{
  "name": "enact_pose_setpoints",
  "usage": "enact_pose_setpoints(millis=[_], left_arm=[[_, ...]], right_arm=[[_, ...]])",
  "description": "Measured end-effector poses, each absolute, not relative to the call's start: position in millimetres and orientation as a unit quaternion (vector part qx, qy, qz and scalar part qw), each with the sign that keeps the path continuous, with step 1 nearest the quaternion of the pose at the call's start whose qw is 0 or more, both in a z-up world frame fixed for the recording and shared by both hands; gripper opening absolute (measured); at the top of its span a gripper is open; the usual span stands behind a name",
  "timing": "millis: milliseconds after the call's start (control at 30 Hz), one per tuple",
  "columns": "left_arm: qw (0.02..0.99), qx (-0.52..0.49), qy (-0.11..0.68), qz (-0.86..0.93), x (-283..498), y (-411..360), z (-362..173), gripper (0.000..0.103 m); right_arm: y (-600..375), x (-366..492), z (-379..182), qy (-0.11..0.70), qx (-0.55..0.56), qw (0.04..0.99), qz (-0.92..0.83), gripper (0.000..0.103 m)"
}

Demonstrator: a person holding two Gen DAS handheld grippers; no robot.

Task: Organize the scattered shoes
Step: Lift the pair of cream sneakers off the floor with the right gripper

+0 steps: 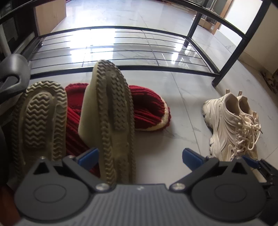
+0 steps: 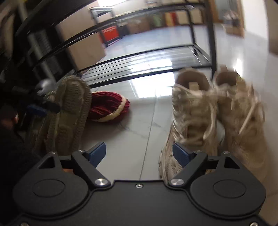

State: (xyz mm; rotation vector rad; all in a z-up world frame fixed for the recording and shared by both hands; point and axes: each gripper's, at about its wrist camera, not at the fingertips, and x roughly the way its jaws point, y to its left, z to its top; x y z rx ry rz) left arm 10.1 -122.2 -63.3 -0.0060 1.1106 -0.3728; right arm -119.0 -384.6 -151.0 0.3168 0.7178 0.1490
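Observation:
Two red knitted slippers with tan ridged soles lie on the floor before a black metal shoe rack (image 1: 121, 69). One slipper (image 1: 113, 121) stands on its side, sole facing me, between the open jaws of my left gripper (image 1: 140, 156), next to the left pad. The other slipper (image 1: 43, 118) lies to its left. A pair of cream sneakers (image 1: 231, 125) stands at the right. In the right wrist view my right gripper (image 2: 139, 153) is open, with the sneakers (image 2: 208, 113) just right of it and the slipper (image 2: 69, 113) at left.
The rack's lowest wire shelf (image 2: 147, 64) holds nothing I can see. A cardboard box (image 1: 50, 15) stands behind the rack at left. A grey object (image 1: 12, 73) sits at the far left. A patterned mat edge (image 1: 271, 81) lies at right.

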Motion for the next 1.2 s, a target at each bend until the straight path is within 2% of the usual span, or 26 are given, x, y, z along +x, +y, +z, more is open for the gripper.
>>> enact_pose_setpoints(millis=[133,400,567,733,867,933,967,1100,1200], left_arm=[[0.832,-0.004,0.527,-0.172,11.6,-123.3,-64.7,0.102],[0.832,-0.003,0.528,-0.171,11.7,-123.1,-64.9,0.102],[0.833,-0.004,0.526,-0.169,11.8,-121.6,-62.4,0.102],[0.836,-0.004,0.523,-0.169,9.6,-122.1,-61.9,0.102],[0.835,-0.004,0.524,-0.171,9.3,-122.7,-62.3,0.102],[0.834,-0.002,0.525,-0.169,9.5,-123.0,-63.5,0.102],[0.834,-0.002,0.526,-0.169,9.6,-123.2,-64.1,0.102],[0.833,0.001,0.528,-0.167,10.0,-123.9,-66.5,0.102],[0.832,0.003,0.530,-0.165,10.3,-124.4,-68.2,0.102]], right_arm=[[-379.5,-118.4,-156.4,0.360,0.133,0.921,0.069,0.086],[-355.3,-116.5,-160.8,0.380,-0.054,0.923,0.037,0.065],[-349.7,-116.1,-162.9,0.386,-0.101,0.917,0.015,0.053],[-353.9,-115.4,-162.5,0.393,-0.122,0.911,-0.008,0.054],[-364.9,-122.6,-146.6,0.373,-0.049,0.927,0.016,0.067],[-376.1,-129.7,-131.0,0.333,-0.025,0.942,0.011,0.078],[-386.7,-131.9,-121.2,0.310,-0.011,0.951,-0.010,0.079],[-433.5,-123.6,-108.7,0.296,0.015,0.948,-0.116,0.079],[-461.7,-109.9,-117.0,0.331,0.001,0.930,-0.158,0.076]])
